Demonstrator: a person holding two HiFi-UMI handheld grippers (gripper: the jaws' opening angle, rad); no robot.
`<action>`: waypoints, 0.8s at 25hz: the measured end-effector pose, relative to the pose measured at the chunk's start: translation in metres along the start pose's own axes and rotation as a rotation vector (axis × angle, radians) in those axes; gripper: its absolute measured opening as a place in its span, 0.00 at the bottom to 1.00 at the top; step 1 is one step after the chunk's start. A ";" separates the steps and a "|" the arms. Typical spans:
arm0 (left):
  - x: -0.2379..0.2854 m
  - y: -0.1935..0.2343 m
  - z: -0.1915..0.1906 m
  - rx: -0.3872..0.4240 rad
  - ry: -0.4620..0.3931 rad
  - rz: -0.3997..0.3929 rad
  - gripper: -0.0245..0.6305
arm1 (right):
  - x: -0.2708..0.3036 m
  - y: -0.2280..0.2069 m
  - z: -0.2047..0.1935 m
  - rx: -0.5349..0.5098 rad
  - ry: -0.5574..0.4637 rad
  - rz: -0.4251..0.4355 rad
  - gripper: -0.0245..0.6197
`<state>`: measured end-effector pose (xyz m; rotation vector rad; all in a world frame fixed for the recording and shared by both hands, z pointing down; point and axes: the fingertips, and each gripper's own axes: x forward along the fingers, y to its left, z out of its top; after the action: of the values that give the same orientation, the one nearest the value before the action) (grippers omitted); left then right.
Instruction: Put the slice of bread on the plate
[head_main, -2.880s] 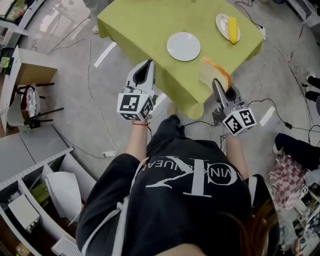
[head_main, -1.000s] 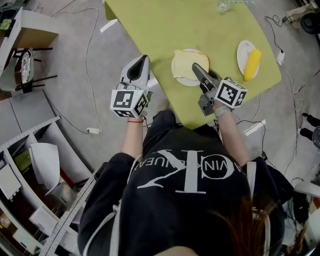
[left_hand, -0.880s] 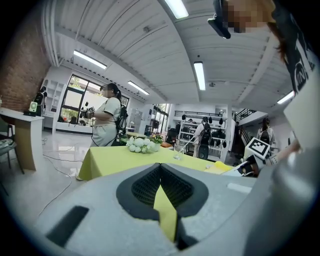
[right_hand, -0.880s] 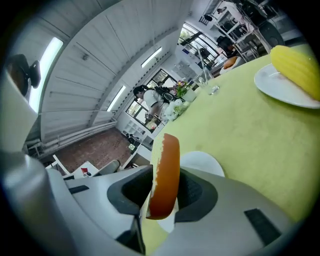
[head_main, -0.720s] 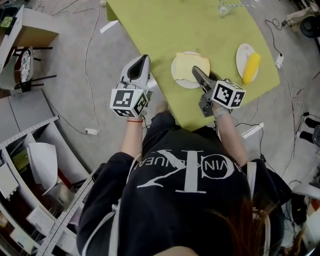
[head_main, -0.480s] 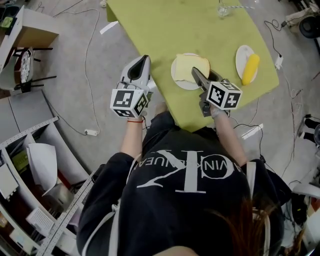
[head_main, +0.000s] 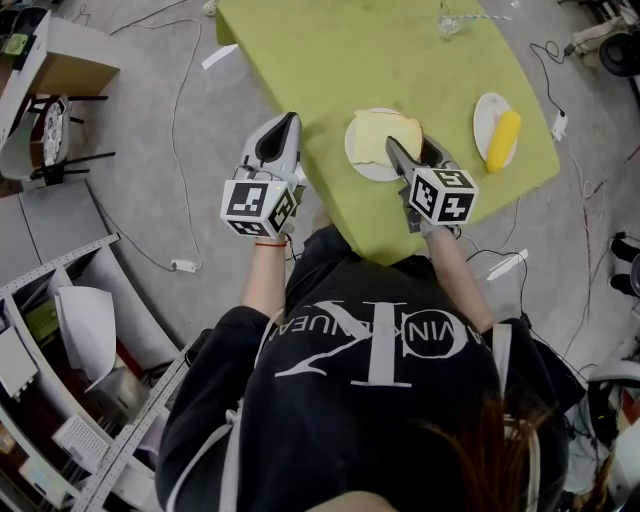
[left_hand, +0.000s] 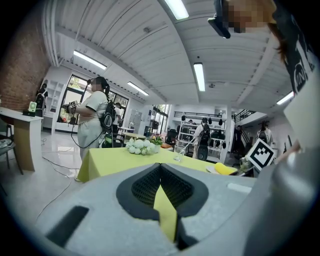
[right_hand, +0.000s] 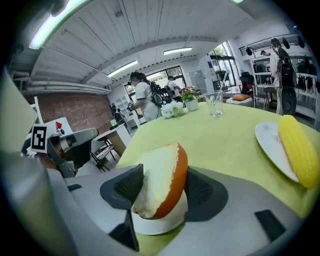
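A slice of bread (head_main: 383, 133) with an orange-brown crust rests on the white plate (head_main: 358, 160) near the green table's front edge. In the right gripper view the bread (right_hand: 161, 181) stands tilted on the plate (right_hand: 161, 223), between the jaws. My right gripper (head_main: 408, 148) sits over the plate's right side. Its jaws have just been opening and no longer pinch the slice (right_hand: 165, 172). My left gripper (head_main: 291, 120) hangs off the table's left edge, shut and empty (left_hand: 160, 167).
A second white plate (head_main: 486, 105) holding a corn cob (head_main: 503, 138) lies to the right on the green table (head_main: 340, 50). A glass (head_main: 448, 18) stands at the far end. Cables run across the floor, and shelves stand at the left.
The right gripper carried the bread from the table's front edge onto the plate, which was empty before. In the last second its cube rolled, its jaws spread and the slice settled on the plate. The left gripper kept still.
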<state>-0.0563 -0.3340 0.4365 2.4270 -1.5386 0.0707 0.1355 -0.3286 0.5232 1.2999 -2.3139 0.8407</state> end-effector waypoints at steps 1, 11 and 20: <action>0.000 0.000 0.000 0.000 0.000 0.000 0.05 | 0.000 -0.001 0.000 -0.003 -0.004 -0.004 0.40; 0.001 -0.002 -0.002 0.000 0.007 -0.015 0.05 | 0.002 -0.016 -0.010 -0.057 0.019 -0.076 0.50; 0.004 -0.006 0.001 0.007 0.008 -0.039 0.05 | -0.004 -0.017 -0.001 -0.039 -0.043 -0.059 0.54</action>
<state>-0.0488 -0.3353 0.4353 2.4579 -1.4893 0.0778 0.1523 -0.3324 0.5273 1.3751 -2.3013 0.7514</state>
